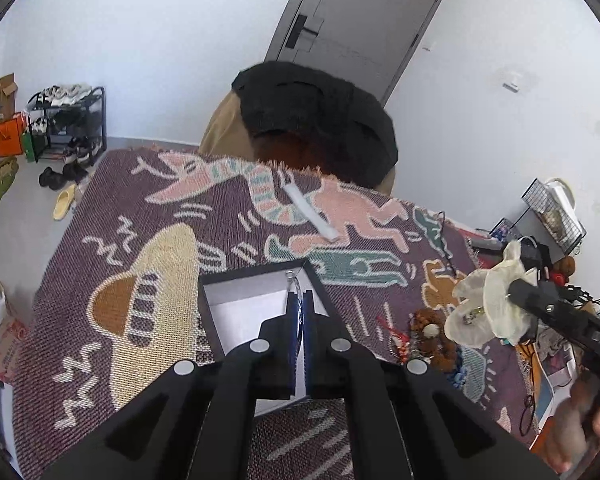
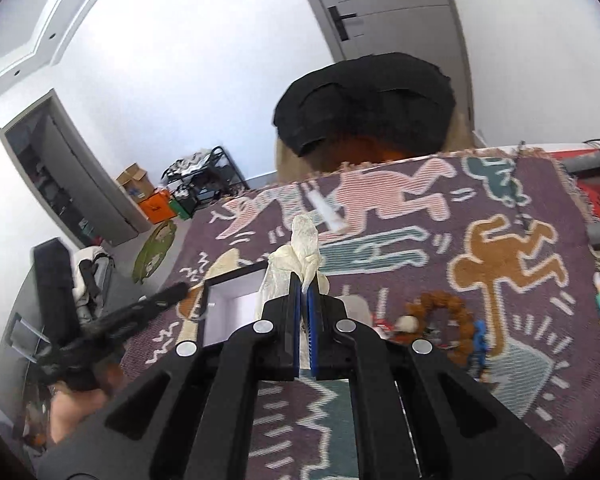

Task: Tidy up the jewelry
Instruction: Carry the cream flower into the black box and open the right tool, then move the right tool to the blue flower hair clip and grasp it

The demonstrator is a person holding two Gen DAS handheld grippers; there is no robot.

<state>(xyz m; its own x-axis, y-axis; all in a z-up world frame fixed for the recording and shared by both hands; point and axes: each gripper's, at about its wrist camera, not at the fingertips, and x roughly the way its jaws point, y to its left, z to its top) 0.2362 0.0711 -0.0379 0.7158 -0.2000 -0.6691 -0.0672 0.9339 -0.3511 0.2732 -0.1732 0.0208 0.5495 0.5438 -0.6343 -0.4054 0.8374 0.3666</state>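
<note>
Left gripper [image 1: 299, 312]: jaws closed on a small silver ring-topped jewelry piece [image 1: 291, 278], hanging over the open black box with white lining [image 1: 236, 300].
Right gripper [image 2: 303, 300]: jaws closed on a cream gauze pouch [image 2: 306, 248], lifted right of the box.
Room: patterned woven blanket [image 1: 140, 208] open on the left; brown bead bracelet [image 1: 428, 336] near right.

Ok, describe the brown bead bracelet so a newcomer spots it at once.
Start at the purple patterned blanket that covers the table. Right of the black-rimmed open box, below the orange running figure, lies the brown bead bracelet. Unlike its neighbours, it is a ring of round brown beads with one pale bead.
</note>
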